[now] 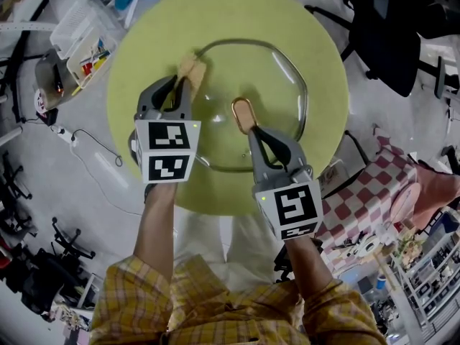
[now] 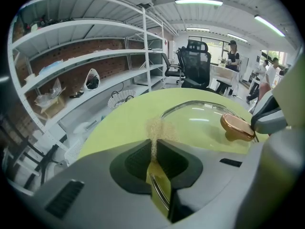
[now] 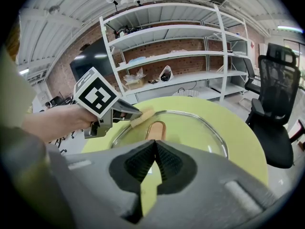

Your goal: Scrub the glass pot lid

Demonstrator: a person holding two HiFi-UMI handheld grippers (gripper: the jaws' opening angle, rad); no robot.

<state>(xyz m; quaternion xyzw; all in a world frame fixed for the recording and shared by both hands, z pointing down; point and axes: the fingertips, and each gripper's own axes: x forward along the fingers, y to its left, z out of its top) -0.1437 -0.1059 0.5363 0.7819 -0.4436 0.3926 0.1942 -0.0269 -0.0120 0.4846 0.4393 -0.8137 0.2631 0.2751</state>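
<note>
Clamping a tan sponge [image 1: 192, 66] in the left tongs [image 1: 188, 82], at the far-left rim of the glass pot lid [image 1: 282, 77]. Pressed shut at the right tongs [image 1: 251, 129], tips meeting the near end of the lid's copper knob [image 1: 243, 111]. Lying flat on the round green table [image 1: 154, 38].

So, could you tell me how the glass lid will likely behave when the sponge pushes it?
Probably stiff and fairly heavy: the glass lid is wide, metal-rimmed. On the smooth table it may slide, so the right gripper at its handle helps.
</note>
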